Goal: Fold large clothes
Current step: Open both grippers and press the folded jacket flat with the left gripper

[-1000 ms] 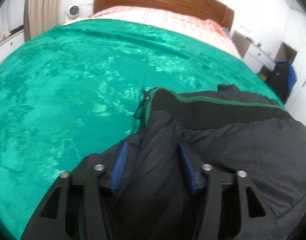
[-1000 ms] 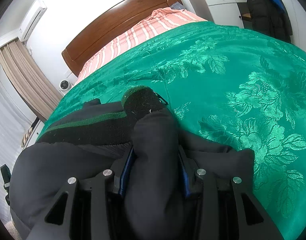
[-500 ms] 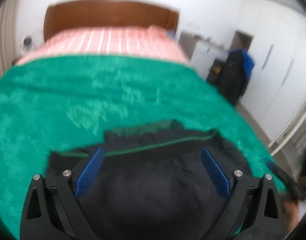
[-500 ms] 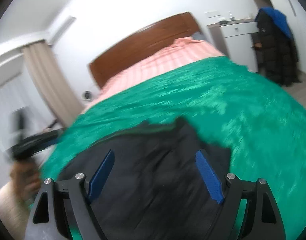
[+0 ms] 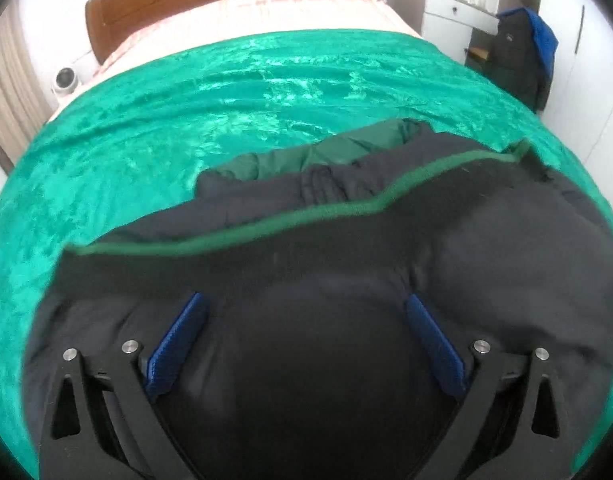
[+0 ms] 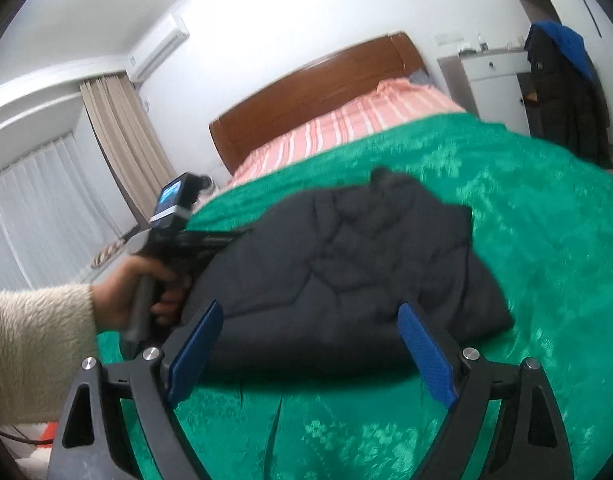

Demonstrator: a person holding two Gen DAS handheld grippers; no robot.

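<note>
A dark padded jacket [image 5: 486, 260] lies folded on the green bedspread [image 5: 186, 120], its black ribbed hem edged in green and some green lining showing at the far side. My left gripper [image 5: 304, 298] hovers just above the jacket, open wide, its blue pads [image 5: 178, 340] pressing on nothing. In the right wrist view the jacket [image 6: 346, 248] is a compact bundle. My right gripper [image 6: 309, 306] is pulled back from its near edge, its jaws opening with nothing held between them. A hand [image 6: 118, 296] in a cream fleece sleeve holds the left tool at the jacket's left side.
A wooden headboard [image 6: 306, 92] and pink striped sheet [image 6: 346, 124] lie beyond the bedspread [image 6: 526, 240]. A white dresser [image 6: 494, 80] with a dark coat [image 6: 562, 92] hung beside it stands at the right. Curtains [image 6: 118, 136] are on the left.
Both grippers were shut on bunched folds of the jacket. They have let go, opened wide and drawn back from it, and the jacket now lies folded on the bed.
</note>
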